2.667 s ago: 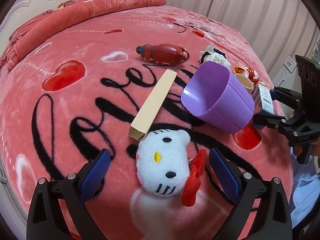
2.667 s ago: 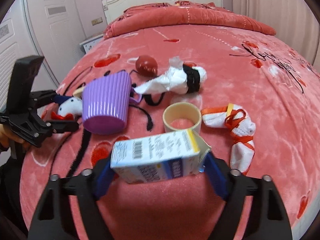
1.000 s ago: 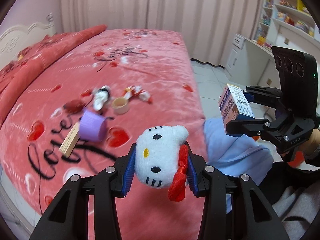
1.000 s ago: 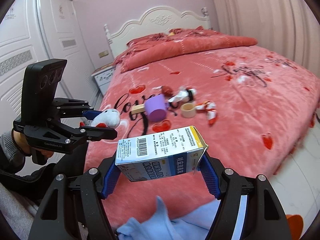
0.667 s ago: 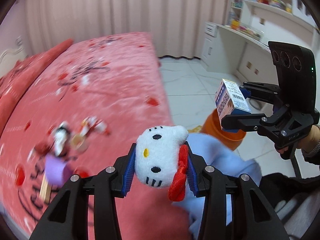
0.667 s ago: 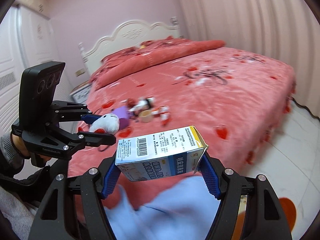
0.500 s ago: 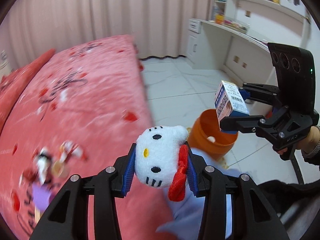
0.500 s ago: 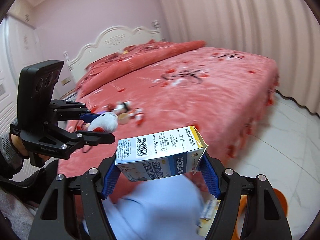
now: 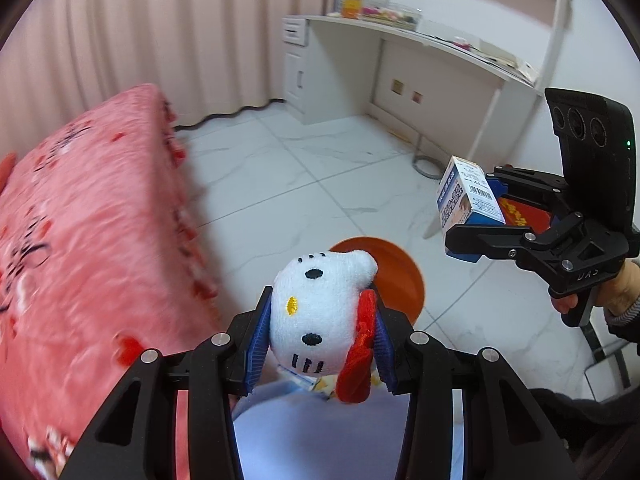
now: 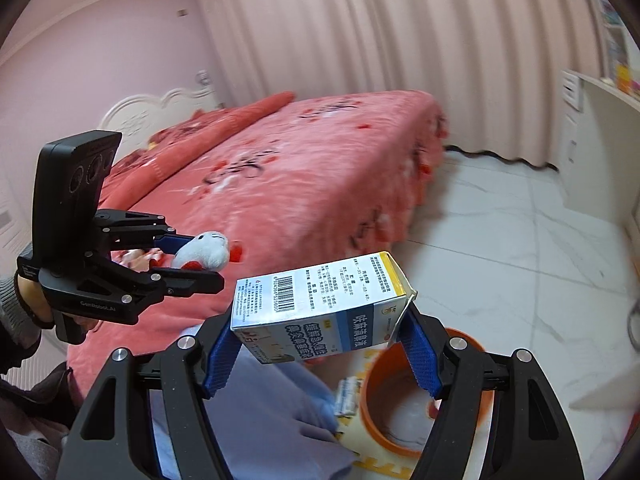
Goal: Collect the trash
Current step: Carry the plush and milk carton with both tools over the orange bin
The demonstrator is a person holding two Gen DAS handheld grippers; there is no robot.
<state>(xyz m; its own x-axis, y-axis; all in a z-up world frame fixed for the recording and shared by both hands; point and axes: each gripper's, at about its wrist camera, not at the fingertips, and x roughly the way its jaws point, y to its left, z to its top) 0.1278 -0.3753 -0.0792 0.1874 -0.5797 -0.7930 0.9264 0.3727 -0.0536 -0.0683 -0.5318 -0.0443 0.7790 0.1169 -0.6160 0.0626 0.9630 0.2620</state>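
Note:
My left gripper (image 9: 320, 336) is shut on a white plush cat head with a red bow (image 9: 318, 312), held in the air above the near side of an orange bin (image 9: 394, 270) on the floor. It also shows in the right wrist view (image 10: 206, 250). My right gripper (image 10: 322, 346) is shut on a blue and white milk carton (image 10: 320, 308), held above the floor just left of the orange bin (image 10: 376, 424). The carton also shows in the left wrist view (image 9: 466, 200), to the right of the bin.
The red bed (image 9: 80, 240) is on the left, its corner close to the bin. A white desk with drawers and shelves (image 9: 400, 64) lines the far wall. White tiled floor (image 9: 300, 176) lies between. A person's pale blue clad knee (image 10: 256, 412) is below the grippers.
Both grippers have swung away from the bed toward the floor, each still holding its object. The orange bin has come closer and now lies just under them.

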